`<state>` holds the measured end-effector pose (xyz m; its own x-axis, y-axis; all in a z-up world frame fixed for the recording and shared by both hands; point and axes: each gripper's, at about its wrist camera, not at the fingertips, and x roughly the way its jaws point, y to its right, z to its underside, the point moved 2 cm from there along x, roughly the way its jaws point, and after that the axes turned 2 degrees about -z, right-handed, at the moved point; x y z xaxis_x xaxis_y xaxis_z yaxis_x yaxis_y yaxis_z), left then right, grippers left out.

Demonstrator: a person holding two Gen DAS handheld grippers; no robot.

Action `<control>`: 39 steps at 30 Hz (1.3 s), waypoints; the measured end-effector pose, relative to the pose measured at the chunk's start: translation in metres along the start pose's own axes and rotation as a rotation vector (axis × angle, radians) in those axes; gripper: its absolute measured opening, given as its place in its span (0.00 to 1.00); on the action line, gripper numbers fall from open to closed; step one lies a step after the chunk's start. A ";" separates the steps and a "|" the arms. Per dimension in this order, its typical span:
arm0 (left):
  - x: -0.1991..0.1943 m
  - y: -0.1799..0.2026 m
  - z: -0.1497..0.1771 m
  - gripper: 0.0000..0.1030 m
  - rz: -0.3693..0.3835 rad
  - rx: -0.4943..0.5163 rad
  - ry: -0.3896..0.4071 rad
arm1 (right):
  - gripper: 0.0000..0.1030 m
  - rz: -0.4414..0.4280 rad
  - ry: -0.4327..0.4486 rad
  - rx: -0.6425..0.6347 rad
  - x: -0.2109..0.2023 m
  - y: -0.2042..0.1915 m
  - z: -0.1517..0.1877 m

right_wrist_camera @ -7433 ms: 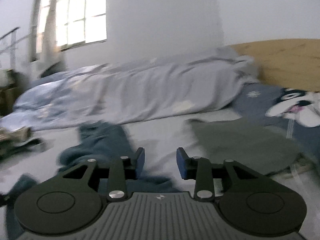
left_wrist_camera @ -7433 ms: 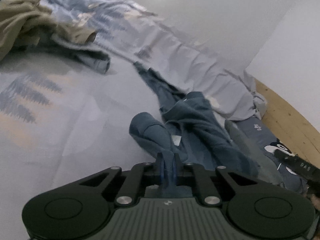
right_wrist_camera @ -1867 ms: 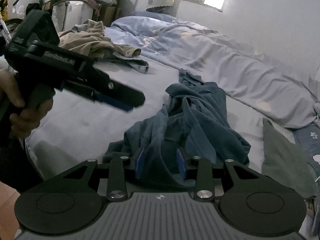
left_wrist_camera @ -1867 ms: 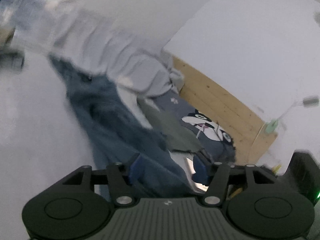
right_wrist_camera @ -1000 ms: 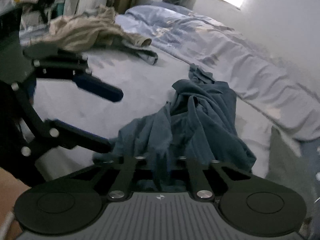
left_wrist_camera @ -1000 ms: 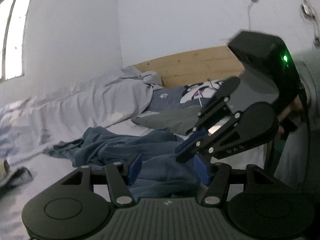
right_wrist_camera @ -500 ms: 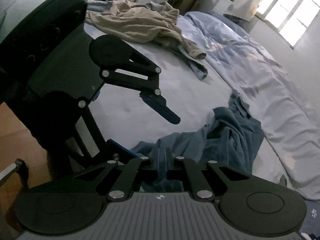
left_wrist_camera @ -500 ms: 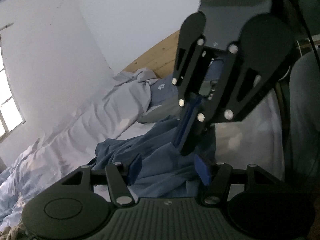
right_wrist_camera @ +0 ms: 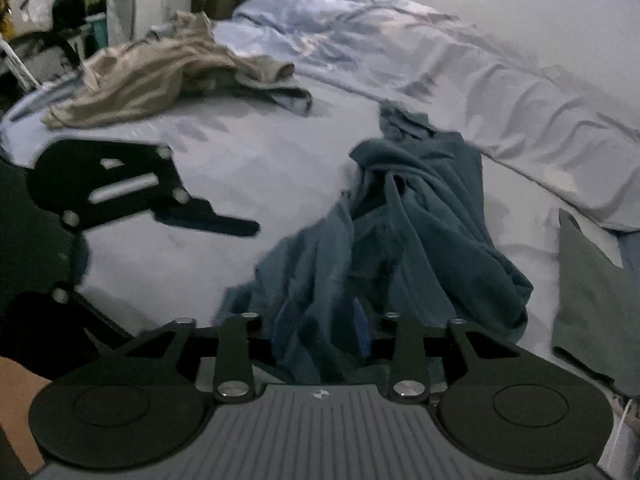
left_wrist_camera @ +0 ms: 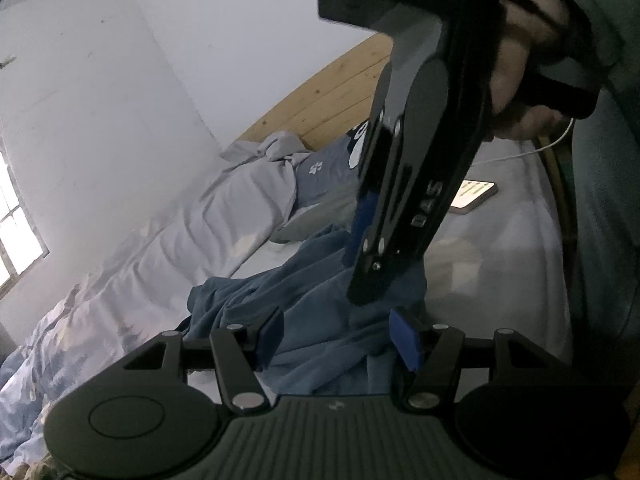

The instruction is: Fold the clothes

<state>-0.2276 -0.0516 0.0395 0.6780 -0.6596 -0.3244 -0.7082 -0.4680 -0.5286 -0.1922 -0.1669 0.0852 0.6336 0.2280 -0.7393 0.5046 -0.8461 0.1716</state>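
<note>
A crumpled blue garment (right_wrist_camera: 420, 216) lies on the pale bed sheet (right_wrist_camera: 224, 152); it also shows in the left wrist view (left_wrist_camera: 320, 300). My right gripper (right_wrist_camera: 320, 336) has its jaws partly closed with a fold of the blue garment between them, at its near edge. In the left wrist view the right gripper (left_wrist_camera: 368, 288) points down into the garment. My left gripper (left_wrist_camera: 338, 338) is open and empty, just above the garment's near edge. In the right wrist view the left gripper (right_wrist_camera: 224, 220) hovers open at the left.
A beige garment (right_wrist_camera: 160, 72) lies at the bed's far left. A rumpled pale duvet (right_wrist_camera: 480, 72) runs along the far side. A grey-green folded cloth (right_wrist_camera: 592, 296) lies at the right. A phone (left_wrist_camera: 474, 196) lies on the sheet. A wooden headboard (left_wrist_camera: 332, 88) stands behind.
My right gripper's jaws have spread slightly, with blue cloth still between them. My left gripper stays open and has swung closer beside the right gripper.
</note>
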 end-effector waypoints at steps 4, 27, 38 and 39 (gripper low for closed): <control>0.002 0.000 0.000 0.58 -0.005 0.012 0.001 | 0.05 0.032 -0.035 -0.072 0.007 -0.006 0.001; 0.004 0.022 0.006 0.25 0.001 0.226 0.009 | 0.03 -0.007 -0.035 -0.807 -0.014 -0.082 0.028; 0.009 0.021 0.006 0.07 -0.003 0.205 -0.006 | 0.03 -0.014 -0.018 -0.754 -0.018 -0.080 0.028; 0.010 0.021 0.006 0.07 -0.003 0.203 -0.007 | 0.03 -0.006 -0.012 -0.736 -0.020 -0.078 0.026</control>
<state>-0.2349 -0.0645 0.0205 0.6819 -0.6537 -0.3280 -0.6526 -0.3414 -0.6764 -0.2597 -0.1181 0.0693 0.6253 0.2229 -0.7479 0.7738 -0.3013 0.5572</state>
